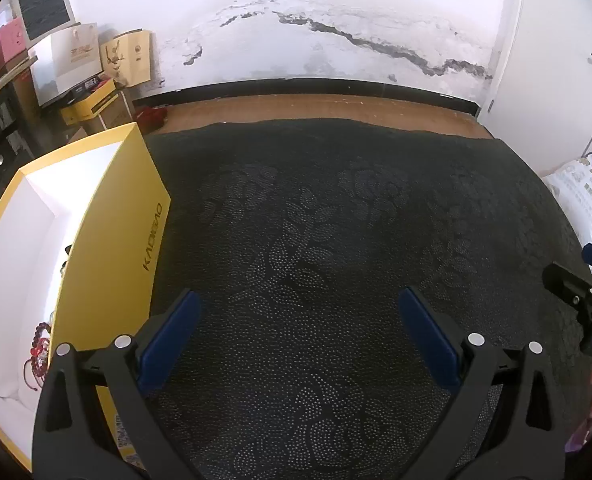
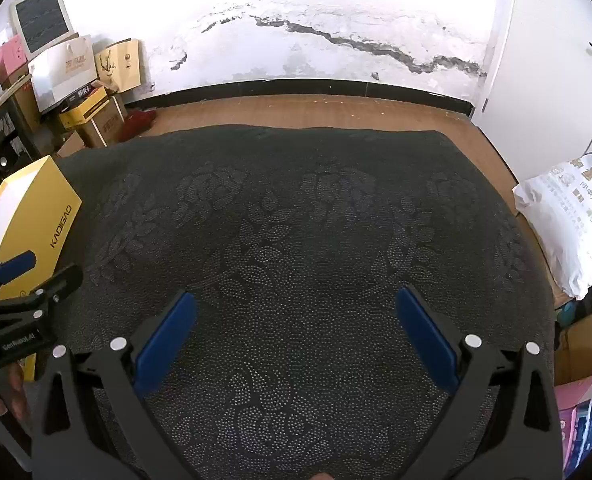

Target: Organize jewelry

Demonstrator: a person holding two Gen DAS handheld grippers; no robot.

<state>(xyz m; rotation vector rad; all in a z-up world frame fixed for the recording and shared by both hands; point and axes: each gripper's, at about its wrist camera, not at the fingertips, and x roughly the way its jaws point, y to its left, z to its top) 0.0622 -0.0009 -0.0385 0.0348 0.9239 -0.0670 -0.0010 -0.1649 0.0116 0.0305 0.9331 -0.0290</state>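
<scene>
A yellow box [image 1: 112,240] with a white inside stands on the left of a dark patterned cloth [image 1: 316,220]. Red bead bracelets [image 1: 40,344] lie inside it near the front, partly hidden by its wall. My left gripper [image 1: 300,312] is open and empty above the cloth, just right of the box. My right gripper [image 2: 296,312] is open and empty above the cloth [image 2: 316,220] further right. The box [image 2: 28,224] shows at the left edge of the right wrist view, with the left gripper [image 2: 32,276] in front of it. The right gripper [image 1: 580,280] shows at the left wrist view's right edge.
Beyond the cloth lie a wooden floor [image 1: 316,108] and a cracked white wall [image 1: 316,32]. Cardboard boxes and bags [image 1: 80,68] are stacked at the back left. A white printed sack [image 2: 568,216] lies at the right, with a white door [image 2: 556,60] behind it.
</scene>
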